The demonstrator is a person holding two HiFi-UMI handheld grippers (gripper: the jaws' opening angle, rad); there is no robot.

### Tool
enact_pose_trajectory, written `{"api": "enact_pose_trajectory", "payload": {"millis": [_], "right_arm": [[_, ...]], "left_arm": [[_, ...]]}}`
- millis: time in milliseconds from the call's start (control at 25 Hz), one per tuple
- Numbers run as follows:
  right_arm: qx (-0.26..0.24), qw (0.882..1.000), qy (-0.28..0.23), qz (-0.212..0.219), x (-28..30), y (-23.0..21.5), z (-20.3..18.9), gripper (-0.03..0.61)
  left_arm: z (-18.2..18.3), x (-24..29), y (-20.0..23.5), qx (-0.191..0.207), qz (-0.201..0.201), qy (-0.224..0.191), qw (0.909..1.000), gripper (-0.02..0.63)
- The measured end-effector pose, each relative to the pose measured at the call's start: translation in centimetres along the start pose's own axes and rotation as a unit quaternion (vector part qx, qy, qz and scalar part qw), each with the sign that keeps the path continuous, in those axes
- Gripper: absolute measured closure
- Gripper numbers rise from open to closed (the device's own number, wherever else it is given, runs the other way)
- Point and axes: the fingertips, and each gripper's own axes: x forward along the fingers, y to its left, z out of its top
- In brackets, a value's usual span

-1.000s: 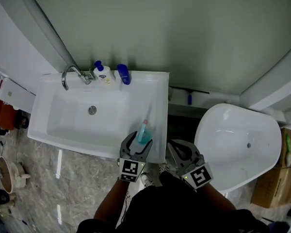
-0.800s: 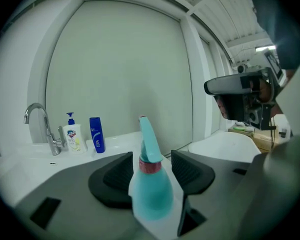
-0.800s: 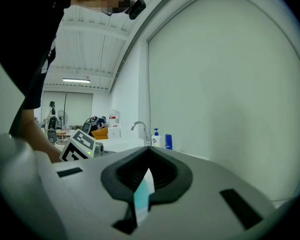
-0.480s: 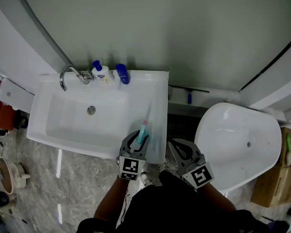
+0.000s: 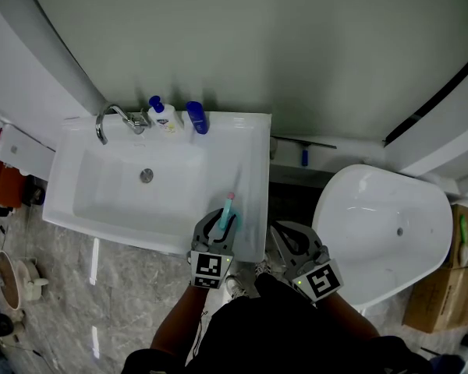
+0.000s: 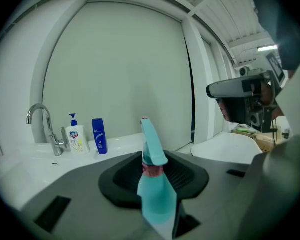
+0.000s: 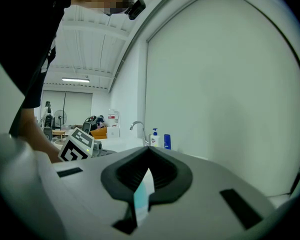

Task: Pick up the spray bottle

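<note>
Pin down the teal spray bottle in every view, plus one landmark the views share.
Head view: spray bottle low centre, over the sink's right ledge.
Left gripper view: spray bottle bottom centre, filling the foreground.
Right gripper view: not visible.
Shared landmark: dark blue bottle beside the faucet.

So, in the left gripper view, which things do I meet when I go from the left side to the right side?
faucet -> white pump bottle -> blue bottle -> teal spray bottle -> white tub
</note>
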Motion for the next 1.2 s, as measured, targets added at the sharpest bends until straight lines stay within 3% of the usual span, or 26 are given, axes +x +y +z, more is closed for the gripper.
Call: {"api": "enact_pose_trajectory", "payload": {"millis": [320,520,680,1040,1200], "right_arm": [[-0.014,1.0,-0.01,0.001,-0.2,0.2,0.2,0.58],[-0.032,0.999,0.009,-0.024,-0.4,-2.0,0.4,0.581],[-0.035,0.998,-0.025,-0.035,-0.2,-3.3,1.8,0.581],[-0.06,0.996,-0.055,-0.024,0.3,-3.2,4.5,0.58],[-0.08,0.995,-0.061,-0.02,1.3,-2.8,5.0,0.58]], "left_arm": [[2.7,-1.6,-0.5,-0.002,-0.007,-0.03,0.9995,0.485],[5.9,-3.5,-1.2,0.027,-0.015,-0.06,0.9977,0.485],[8.4,-5.1,-1.6,0.042,-0.021,-0.082,0.9955,0.485],[12.1,-8.4,-1.1,0.005,-0.011,-0.117,0.993,0.485],[12.9,-9.5,-0.8,0.013,0.006,-0.128,0.9917,0.485]]}}
